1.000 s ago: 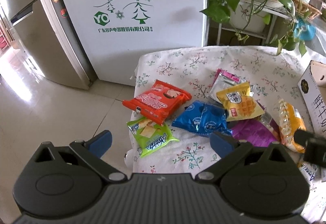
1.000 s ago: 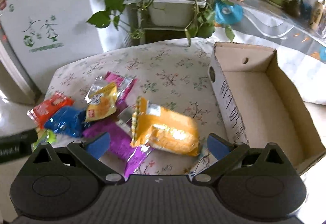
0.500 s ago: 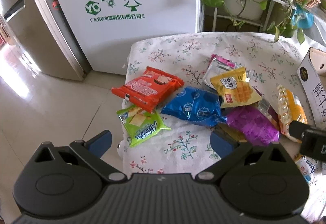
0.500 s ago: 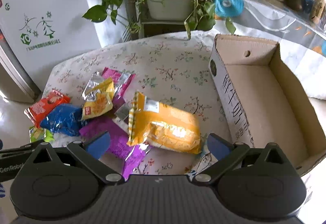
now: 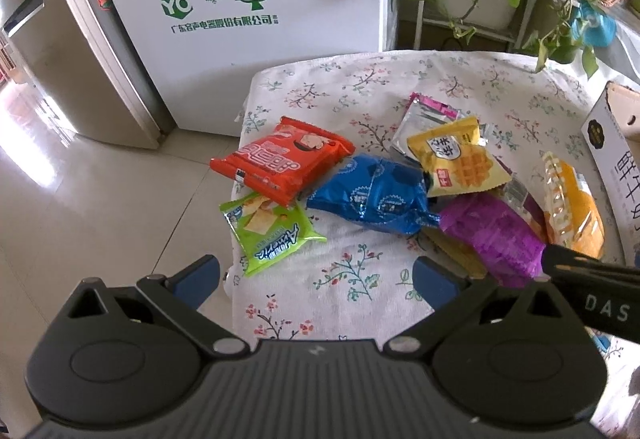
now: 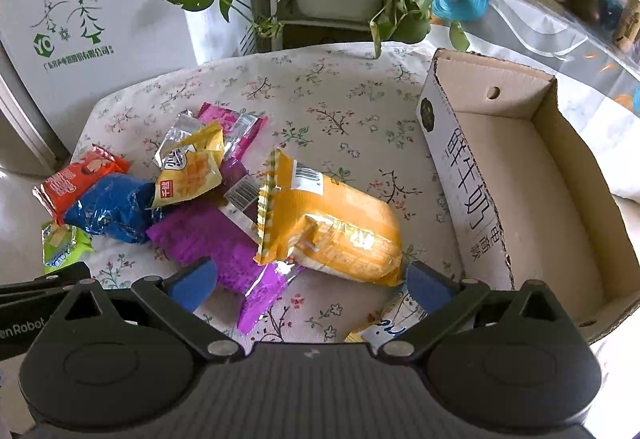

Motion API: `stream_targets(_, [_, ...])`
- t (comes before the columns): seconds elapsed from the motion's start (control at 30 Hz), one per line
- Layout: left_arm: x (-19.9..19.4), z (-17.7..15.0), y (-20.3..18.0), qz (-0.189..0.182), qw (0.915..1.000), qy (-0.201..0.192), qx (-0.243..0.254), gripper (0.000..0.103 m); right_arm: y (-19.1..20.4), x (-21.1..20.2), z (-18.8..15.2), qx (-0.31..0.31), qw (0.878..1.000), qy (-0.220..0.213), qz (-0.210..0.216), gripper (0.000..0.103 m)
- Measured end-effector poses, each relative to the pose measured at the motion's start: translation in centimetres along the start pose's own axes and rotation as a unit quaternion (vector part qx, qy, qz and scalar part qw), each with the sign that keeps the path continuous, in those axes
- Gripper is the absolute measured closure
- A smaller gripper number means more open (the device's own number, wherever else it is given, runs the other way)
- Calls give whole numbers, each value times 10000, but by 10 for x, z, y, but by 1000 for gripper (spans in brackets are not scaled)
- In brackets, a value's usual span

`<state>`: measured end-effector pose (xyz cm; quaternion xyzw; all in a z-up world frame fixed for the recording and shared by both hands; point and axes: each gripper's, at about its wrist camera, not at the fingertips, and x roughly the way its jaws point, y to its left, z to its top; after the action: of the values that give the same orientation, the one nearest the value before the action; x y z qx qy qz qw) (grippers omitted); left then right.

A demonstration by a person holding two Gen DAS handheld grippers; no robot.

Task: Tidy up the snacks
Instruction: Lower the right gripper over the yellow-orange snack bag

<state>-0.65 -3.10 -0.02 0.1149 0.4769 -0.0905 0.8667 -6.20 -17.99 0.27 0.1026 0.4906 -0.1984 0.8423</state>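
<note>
While both tongs hang spread wide and empty, the left tongs (image 5: 316, 277) hover over bare floral cloth at the near edge of the worktop (image 5: 360, 87). Just ahead, the green packet (image 5: 272, 235) pokes past the worktop's left edge, the red packet (image 5: 282, 159) overlapping it. The right tongs (image 6: 310, 281) sit over the orange packet (image 6: 332, 227), which leans on the purple packet (image 6: 218, 239). Right of it stands the cardboard box (image 6: 460, 167), its floor bare, with a clear cloth strip between them.
</note>
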Motion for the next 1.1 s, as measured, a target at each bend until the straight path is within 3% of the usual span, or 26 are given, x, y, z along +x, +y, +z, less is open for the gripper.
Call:
stream_targets(0.37, [-1,0,-4,66,10000,-48,42,1,6,2,0,-139,9995,-92,-285,0])
stream_targets(1.1, [-4,-1,-11,160,9997,-120,109,2,3,3,0,-136,9992,-110,-371,0])
